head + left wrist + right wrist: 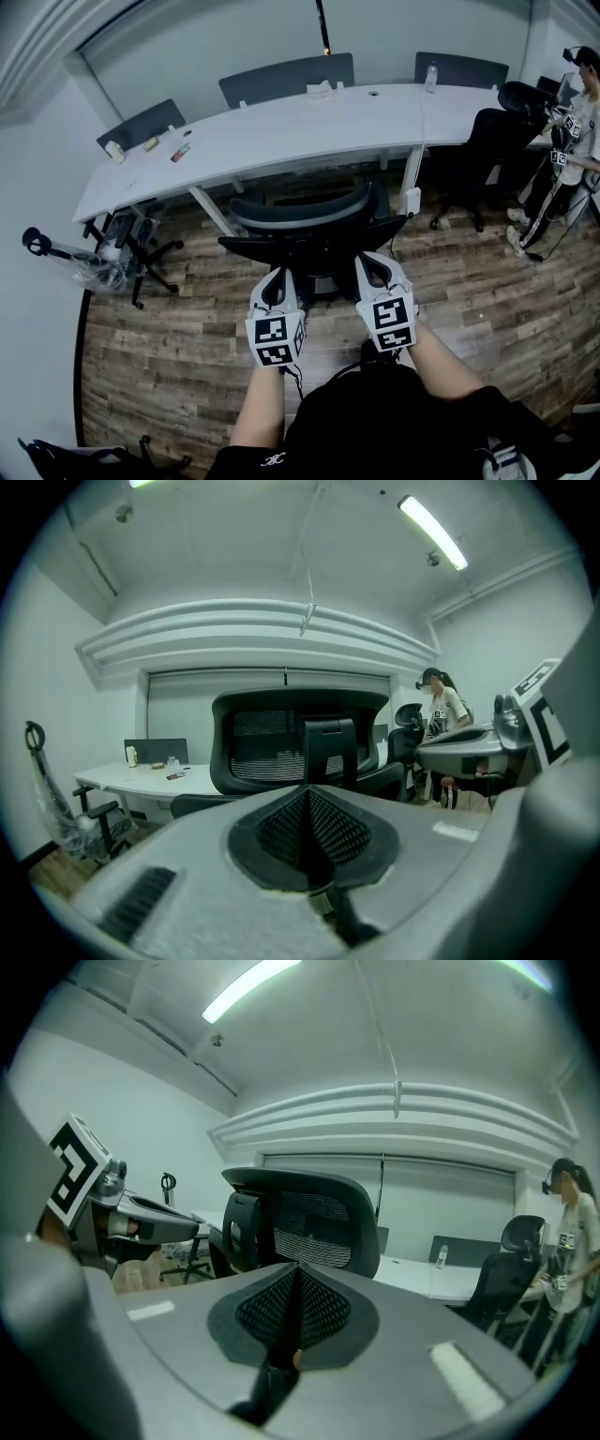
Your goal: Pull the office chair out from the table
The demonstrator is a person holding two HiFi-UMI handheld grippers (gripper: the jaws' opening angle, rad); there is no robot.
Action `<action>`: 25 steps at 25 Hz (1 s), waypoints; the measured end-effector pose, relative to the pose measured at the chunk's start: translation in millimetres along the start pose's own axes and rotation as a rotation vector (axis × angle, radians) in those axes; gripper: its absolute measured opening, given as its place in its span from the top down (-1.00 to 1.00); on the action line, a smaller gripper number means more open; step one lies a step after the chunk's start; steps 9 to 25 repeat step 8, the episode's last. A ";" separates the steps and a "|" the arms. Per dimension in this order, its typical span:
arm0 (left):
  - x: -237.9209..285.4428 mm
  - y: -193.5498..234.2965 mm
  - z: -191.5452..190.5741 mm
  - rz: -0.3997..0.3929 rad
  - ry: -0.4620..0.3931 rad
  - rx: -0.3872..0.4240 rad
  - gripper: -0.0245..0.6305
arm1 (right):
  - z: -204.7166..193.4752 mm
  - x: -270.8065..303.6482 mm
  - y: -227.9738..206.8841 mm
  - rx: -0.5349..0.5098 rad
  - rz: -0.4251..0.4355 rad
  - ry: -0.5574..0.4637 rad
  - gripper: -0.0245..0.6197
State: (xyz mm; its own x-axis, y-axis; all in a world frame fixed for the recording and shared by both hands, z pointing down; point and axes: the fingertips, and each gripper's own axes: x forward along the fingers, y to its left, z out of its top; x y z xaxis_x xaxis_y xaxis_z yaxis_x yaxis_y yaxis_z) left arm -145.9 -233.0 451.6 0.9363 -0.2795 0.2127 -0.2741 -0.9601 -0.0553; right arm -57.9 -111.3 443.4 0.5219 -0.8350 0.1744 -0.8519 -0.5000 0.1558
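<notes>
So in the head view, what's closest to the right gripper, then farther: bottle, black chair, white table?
From the right gripper:
1. Black chair, straight ahead, closest.
2. White table, behind the chair.
3. Bottle, at the table's far edge, to the right.

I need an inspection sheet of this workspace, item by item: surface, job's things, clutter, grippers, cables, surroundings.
Surface: long white table, mostly bare.
Job's things: office chair close to the table's near side, back toward the camera.
Clutter: bottle at the table's right; small items at its left end.
Grippers: left gripper and right gripper shut, empty, behind the chair back.
Cables: black cord hanging above the table.
Surroundings: wooden floor; a person at right.
</notes>
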 end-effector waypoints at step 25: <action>-0.9 1.3 -3.7 0.007 0.006 -0.007 0.93 | -3.5 -1.0 -0.6 -0.004 -0.003 0.007 0.90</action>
